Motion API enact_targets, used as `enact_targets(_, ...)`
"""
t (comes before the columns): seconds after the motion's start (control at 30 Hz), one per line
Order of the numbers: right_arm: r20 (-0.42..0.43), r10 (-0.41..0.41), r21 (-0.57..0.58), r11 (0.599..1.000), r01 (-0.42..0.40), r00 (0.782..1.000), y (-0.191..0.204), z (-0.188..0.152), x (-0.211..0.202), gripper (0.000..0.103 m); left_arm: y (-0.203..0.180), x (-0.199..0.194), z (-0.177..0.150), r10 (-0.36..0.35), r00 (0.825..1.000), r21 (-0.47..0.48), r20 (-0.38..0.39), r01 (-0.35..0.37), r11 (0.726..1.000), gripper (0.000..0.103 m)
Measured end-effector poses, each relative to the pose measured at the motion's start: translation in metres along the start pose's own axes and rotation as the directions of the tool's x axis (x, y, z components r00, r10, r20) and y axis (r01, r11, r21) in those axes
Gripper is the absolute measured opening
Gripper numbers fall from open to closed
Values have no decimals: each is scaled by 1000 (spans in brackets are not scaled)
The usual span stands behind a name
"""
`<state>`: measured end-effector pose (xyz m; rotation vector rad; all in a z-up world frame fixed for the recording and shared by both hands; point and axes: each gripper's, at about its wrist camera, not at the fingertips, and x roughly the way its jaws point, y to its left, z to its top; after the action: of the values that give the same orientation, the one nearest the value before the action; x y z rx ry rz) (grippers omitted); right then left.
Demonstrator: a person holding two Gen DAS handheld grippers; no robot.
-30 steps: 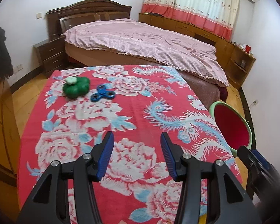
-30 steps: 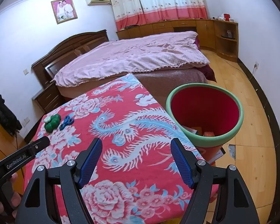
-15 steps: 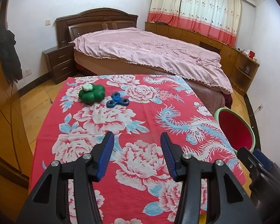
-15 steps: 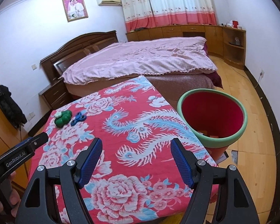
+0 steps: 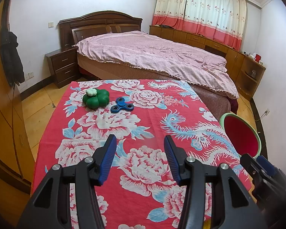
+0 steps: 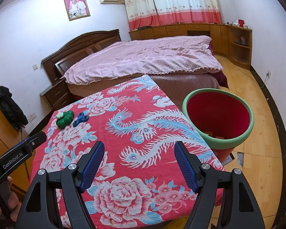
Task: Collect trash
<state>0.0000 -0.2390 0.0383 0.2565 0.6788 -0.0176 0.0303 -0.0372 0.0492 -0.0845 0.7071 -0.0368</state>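
Since my left hand-held gripper (image 5: 140, 157) has drawn back, half open and empty like the wider right hand-held gripper (image 6: 139, 165), the worktop (image 5: 152, 114) looks nearly cleared.

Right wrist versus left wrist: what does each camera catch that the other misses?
Only the right wrist: scraps at the bottom of the green-rimmed red bin and a hand holding the left gripper.

Only the left wrist: the empty space between the left gripper jaws.

Both: the green clover-shaped toy and blue fidget spinner at the far end of the red floral tablecloth.
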Motion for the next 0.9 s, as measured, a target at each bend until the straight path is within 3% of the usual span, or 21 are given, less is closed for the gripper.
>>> enact_targets(0.9,-4,2,0,1000,-2,1000,2,-1,0,77,-1,-2,2,-1,1000,1,3,1,1000,52)
